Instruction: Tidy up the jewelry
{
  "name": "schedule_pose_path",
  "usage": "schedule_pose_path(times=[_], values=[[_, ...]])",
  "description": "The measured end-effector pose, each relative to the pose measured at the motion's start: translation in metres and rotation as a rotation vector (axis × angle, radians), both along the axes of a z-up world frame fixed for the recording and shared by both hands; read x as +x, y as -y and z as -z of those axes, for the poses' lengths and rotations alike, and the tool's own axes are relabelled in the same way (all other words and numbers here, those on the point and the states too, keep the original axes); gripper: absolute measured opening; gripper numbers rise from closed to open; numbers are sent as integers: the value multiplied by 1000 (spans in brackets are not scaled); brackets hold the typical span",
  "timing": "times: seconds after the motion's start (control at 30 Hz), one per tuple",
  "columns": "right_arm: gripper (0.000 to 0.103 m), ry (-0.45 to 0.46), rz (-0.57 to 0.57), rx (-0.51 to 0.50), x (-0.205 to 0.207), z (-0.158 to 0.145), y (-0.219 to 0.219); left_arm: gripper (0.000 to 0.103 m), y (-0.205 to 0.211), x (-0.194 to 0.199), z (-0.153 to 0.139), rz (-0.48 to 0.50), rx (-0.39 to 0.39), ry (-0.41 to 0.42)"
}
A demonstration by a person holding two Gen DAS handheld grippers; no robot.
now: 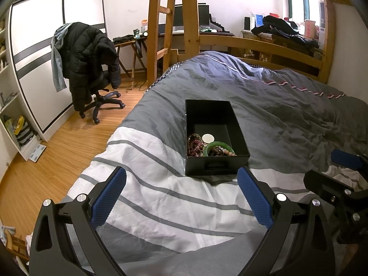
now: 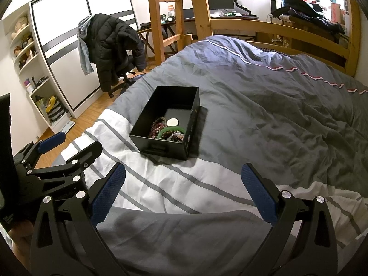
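A black open box (image 1: 239,135) (image 2: 194,119) stands on the bed's grey and white striped duvet. Inside its near end lie a green bangle (image 1: 208,148) (image 2: 164,131), dark red beaded bracelets (image 1: 193,143) (image 2: 155,126), a mixed bead bracelet (image 1: 224,151) (image 2: 179,136) and a white round disc (image 1: 208,138) (image 2: 172,122). My left gripper (image 1: 181,179) is open and empty, just short of the box's near wall. My right gripper (image 2: 184,177) is open and empty, also short of the box, to its right. Each gripper shows at the edge of the other's view.
The duvet (image 1: 287,105) (image 2: 276,105) spreads right and far. An office chair with a black jacket (image 1: 89,57) (image 2: 115,46) stands on the wood floor at left. Wooden bunk posts (image 1: 191,18) and a bed rail (image 2: 287,32) stand behind. White shelves (image 2: 30,53) line the left wall.
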State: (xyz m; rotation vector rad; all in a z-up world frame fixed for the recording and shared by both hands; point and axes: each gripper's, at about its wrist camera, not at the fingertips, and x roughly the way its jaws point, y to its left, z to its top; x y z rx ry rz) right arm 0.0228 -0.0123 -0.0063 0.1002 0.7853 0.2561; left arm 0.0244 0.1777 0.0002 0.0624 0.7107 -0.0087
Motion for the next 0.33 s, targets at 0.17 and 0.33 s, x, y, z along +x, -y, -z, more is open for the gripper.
schedule_pose_path(times=[0.17, 0.33], values=[[99, 0, 4, 2, 1, 0, 0, 96, -1, 0, 0, 0, -1, 0], [99, -3, 5, 1, 1, 0, 0, 96, -1, 0, 0, 1, 0, 0]])
